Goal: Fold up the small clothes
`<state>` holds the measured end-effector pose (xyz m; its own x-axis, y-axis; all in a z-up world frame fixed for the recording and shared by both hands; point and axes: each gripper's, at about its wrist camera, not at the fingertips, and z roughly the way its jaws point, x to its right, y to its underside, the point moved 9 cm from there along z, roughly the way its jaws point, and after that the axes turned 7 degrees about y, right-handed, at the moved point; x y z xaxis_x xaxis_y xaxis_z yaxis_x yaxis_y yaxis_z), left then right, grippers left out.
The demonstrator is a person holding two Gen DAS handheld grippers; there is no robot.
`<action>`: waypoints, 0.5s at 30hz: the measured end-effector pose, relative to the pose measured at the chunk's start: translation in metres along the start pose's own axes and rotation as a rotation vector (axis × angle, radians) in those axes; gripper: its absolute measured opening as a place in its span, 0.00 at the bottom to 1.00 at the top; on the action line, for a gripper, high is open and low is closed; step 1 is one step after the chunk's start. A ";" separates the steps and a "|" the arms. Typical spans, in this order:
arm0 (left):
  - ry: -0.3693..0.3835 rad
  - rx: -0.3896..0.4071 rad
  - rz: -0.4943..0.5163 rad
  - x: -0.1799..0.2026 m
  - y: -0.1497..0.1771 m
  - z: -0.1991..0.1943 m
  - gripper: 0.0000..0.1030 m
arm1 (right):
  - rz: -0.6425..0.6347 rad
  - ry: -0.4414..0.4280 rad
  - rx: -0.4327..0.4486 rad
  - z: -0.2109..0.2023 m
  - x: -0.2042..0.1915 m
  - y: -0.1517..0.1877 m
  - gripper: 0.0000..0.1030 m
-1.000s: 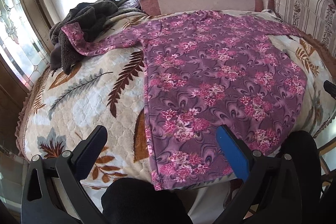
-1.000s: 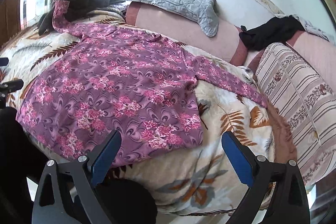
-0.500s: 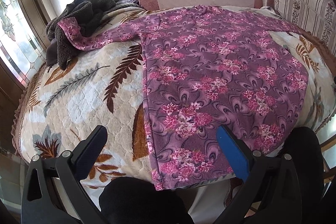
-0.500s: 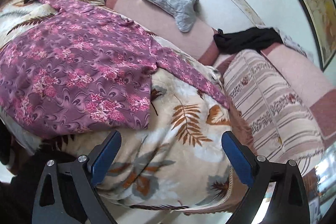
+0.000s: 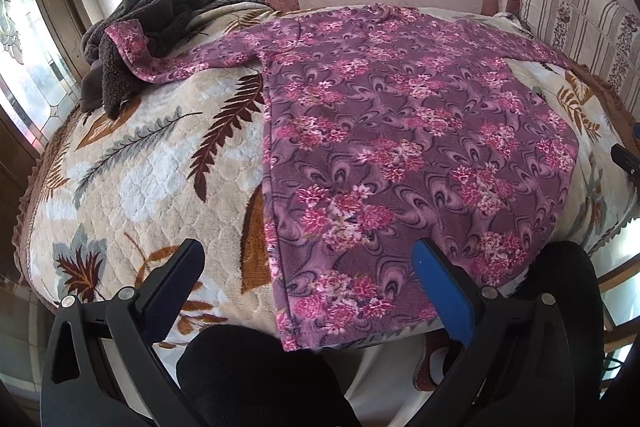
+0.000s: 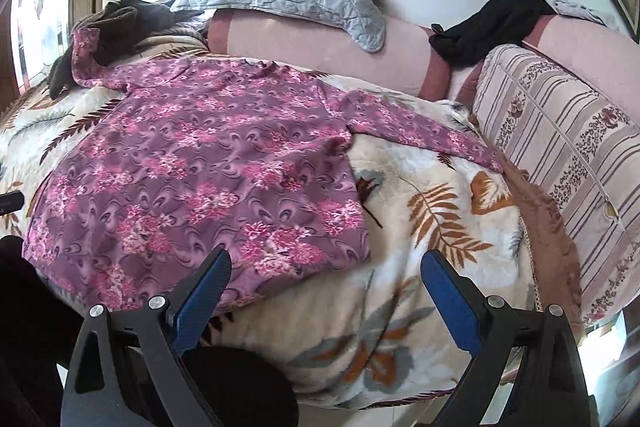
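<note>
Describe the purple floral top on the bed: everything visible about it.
The purple floral top is a long-sleeved garment in soft-looking fabric printed with pink flower clusters and dark swirls. It lies spread flat, unfolded, on the leaf-patterned blanket, hem toward the cameras and slightly over the bed edge. One sleeve stretches up onto the dark fleece pile; the other sleeve reaches toward the striped cushion. Neither the left tool nor the right tool, both open, touches it.
</note>
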<state>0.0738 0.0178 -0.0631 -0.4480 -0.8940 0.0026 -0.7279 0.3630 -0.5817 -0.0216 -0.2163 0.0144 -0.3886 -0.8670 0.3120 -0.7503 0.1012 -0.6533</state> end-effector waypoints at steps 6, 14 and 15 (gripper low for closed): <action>0.034 -0.006 0.007 0.010 -0.001 0.003 1.00 | 0.007 -0.004 -0.010 -0.005 -0.001 0.002 0.93; 0.048 -0.006 0.003 0.012 -0.002 0.003 1.00 | 0.011 -0.018 -0.014 -0.003 -0.006 -0.001 0.93; 0.047 -0.007 0.002 0.013 -0.002 0.003 1.00 | 0.009 -0.020 -0.014 -0.003 -0.008 -0.001 0.93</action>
<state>0.0710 0.0052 -0.0644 -0.4729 -0.8802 0.0399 -0.7306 0.3664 -0.5761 -0.0192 -0.2086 0.0148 -0.3847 -0.8757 0.2918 -0.7541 0.1159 -0.6464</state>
